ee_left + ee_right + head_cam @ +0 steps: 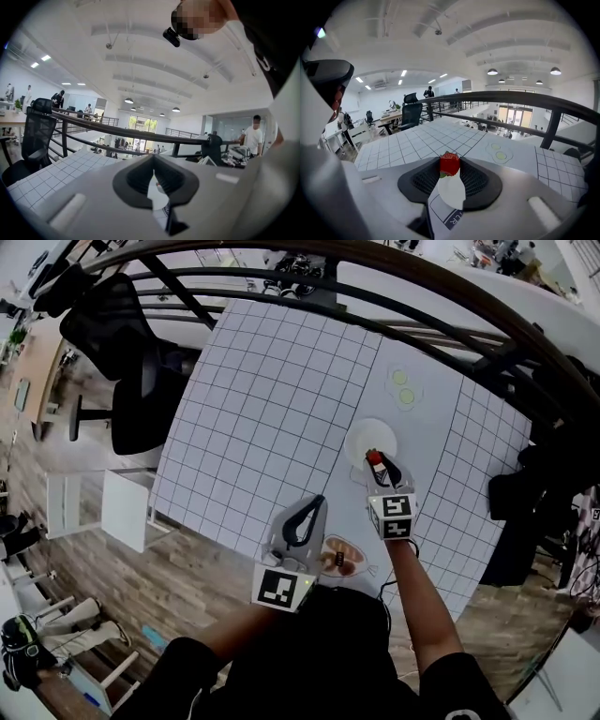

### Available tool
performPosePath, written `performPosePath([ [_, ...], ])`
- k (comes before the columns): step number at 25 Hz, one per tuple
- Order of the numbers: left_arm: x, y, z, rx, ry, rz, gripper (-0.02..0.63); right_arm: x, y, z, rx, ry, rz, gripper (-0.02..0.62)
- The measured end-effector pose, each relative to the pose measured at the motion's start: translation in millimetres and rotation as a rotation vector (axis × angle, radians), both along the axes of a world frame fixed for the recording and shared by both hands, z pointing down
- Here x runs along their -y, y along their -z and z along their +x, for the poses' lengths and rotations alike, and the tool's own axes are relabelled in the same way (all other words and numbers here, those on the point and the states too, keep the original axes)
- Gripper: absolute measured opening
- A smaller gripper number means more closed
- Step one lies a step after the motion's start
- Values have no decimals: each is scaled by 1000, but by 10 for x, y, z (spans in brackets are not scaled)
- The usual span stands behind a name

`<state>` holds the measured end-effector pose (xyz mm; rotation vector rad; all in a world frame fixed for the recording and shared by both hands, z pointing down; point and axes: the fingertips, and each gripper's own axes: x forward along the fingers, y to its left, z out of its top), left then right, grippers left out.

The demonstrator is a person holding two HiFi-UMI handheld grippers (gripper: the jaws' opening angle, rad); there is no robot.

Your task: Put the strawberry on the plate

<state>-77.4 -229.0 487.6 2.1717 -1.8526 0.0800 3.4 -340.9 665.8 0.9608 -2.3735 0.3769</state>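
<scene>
A red strawberry (374,458) (449,164) sits pinched between the dark pads of my right gripper (376,465) (449,166), which is shut on it. The berry hangs just above the near edge of the round white plate (367,437). In the right gripper view the plate (451,191) shows through the gap below the berry. My left gripper (319,502) (153,160) is nearer my body, left of the plate. Its jaws meet at the tips with nothing between them.
A white gridded mat (272,409) covers the table. Two green-yellow discs (403,388) lie on a pale sheet beyond the plate. A small dish of food (339,560) sits by the table's near edge. A black chair (122,334) and a dark railing (441,296) stand beyond the table.
</scene>
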Motion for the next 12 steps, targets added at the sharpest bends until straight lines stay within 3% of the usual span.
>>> performPosePath([
  [12,-60,-174,-29,11,1,-37,9,185,-668,10,-96,7,-90,129],
])
